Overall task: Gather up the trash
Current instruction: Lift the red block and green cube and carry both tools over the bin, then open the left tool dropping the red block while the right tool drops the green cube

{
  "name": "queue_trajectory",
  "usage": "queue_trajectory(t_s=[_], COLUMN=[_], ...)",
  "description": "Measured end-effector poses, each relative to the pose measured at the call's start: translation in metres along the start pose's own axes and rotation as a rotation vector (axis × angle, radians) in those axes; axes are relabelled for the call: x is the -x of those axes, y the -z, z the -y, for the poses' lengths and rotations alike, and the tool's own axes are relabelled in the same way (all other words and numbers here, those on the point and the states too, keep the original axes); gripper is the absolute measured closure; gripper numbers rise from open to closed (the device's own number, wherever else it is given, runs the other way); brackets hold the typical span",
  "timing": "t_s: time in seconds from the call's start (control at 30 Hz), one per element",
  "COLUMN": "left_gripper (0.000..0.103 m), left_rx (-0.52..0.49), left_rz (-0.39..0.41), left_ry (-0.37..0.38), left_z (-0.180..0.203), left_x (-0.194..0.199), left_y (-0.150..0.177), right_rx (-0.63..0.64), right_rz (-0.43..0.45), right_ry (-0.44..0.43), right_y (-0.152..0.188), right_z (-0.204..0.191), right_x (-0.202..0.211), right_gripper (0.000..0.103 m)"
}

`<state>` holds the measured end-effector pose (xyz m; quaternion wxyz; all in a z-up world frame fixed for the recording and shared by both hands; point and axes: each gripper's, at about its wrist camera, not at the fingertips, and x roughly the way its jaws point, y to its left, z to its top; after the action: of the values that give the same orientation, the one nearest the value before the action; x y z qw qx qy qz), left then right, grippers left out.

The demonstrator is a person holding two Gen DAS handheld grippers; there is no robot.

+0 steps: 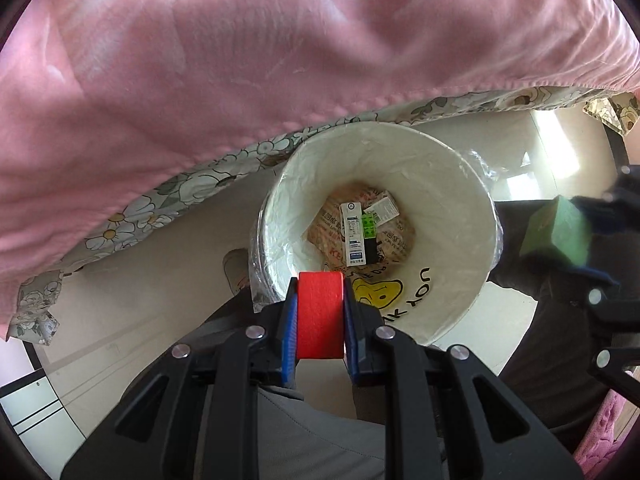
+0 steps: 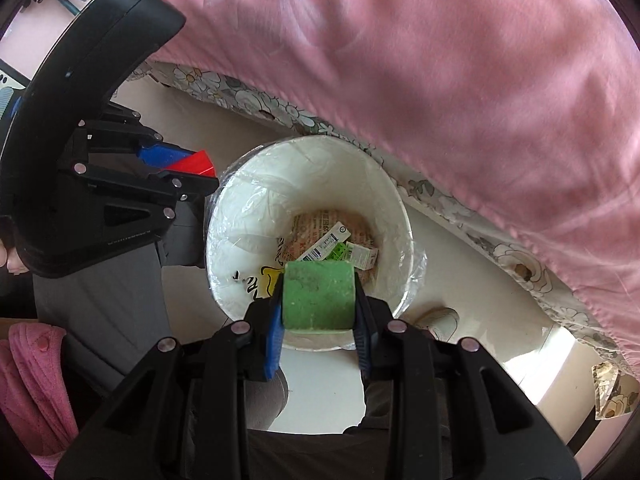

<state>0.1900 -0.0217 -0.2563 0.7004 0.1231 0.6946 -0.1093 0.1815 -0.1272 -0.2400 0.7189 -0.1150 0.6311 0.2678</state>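
Note:
A white trash bin (image 1: 452, 184) lined with clear plastic stands on the floor beside the bed, and it shows in the right wrist view too (image 2: 256, 208). Small cartons and printed paper (image 1: 360, 228) lie at its bottom. My left gripper (image 1: 320, 312) points down over the bin's near rim, shut on a red foam block (image 1: 320, 316). My right gripper (image 2: 319, 300) is shut on a green foam block (image 2: 318, 296) above the near rim of the bin. The left gripper with the red block (image 2: 192, 166) shows at the left of the right wrist view, the green block (image 1: 558, 230) at the right of the left one.
A pink blanket (image 1: 280, 40) over a flowered sheet (image 1: 168, 200) overhangs the bin from the bed. The person's grey trouser legs (image 2: 104, 300) and a shoe (image 1: 236, 268) stand next to the bin. A pink slipper (image 2: 36, 380) lies at the lower left.

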Motion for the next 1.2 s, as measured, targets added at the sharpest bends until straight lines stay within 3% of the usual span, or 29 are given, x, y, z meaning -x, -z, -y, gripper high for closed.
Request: queue_trajectory(t_s=[0.23, 0.63, 1.2], left_gripper=[0.081, 0.081, 0.081], left_rx=[0.042, 0.104, 0.164], left_rz=[-0.083, -0.157, -0.234], left_ry=[0.058, 0.107, 0.131], left_z=[-0.003, -0.002, -0.005], left_x=[-0.039, -0.088, -0.135], left_y=[-0.003, -0.013, -0.023], right_rx=[-0.076, -0.160, -0.232], right_rz=[-0.054, -0.134, -0.221], right_ry=[-0.050, -0.100, -0.076], right_y=[0.007, 0.007, 0.007], right_z=[0.008, 0.013, 0.028], right_x=[-0.038, -0.101, -0.156], right_gripper=[0.072, 0.072, 0.072])
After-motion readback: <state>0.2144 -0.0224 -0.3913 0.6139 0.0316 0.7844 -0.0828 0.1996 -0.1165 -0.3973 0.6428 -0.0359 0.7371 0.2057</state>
